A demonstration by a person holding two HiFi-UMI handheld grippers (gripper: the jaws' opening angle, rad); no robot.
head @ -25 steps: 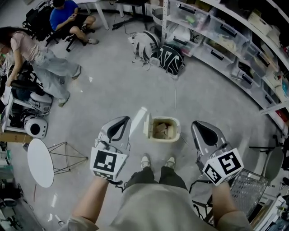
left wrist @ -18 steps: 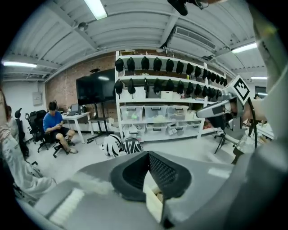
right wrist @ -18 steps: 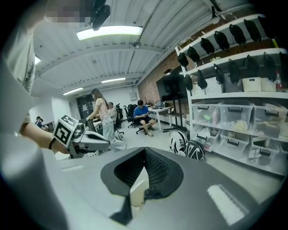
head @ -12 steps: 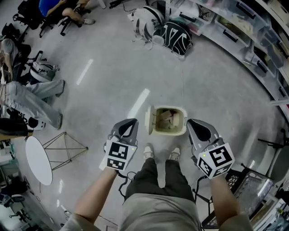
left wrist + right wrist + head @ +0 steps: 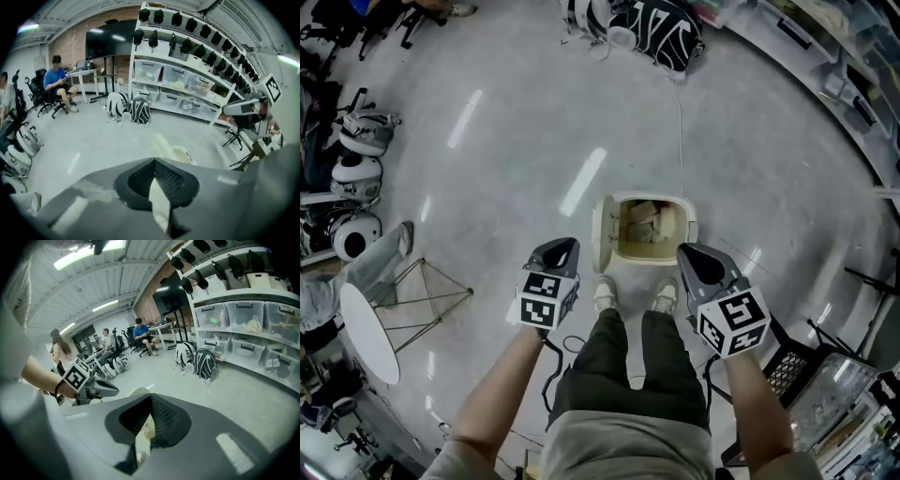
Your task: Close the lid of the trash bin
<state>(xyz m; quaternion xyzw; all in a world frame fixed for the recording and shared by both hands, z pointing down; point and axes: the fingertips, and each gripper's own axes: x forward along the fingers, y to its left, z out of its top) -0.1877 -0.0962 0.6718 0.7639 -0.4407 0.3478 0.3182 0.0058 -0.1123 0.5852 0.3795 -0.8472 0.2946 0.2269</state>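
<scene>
The left gripper (image 5: 562,247), jaws together and empty, is held just left of the lid (image 5: 602,234), which is stood open at the bin's (image 5: 687,229) left edge. The bin, on the floor (image 5: 487,187), is flanked at its right by the right gripper (image 5: 688,253), likewise closed and empty. No closing is done yet. Since earlier, the bin has been approached and both grippers brought alongside.

Black-and-white bags (image 5: 661,33) are seen on the grey floor (image 5: 516,141) near the shelves (image 5: 178,79); a white round table (image 5: 366,333) is placed well apart.
</scene>
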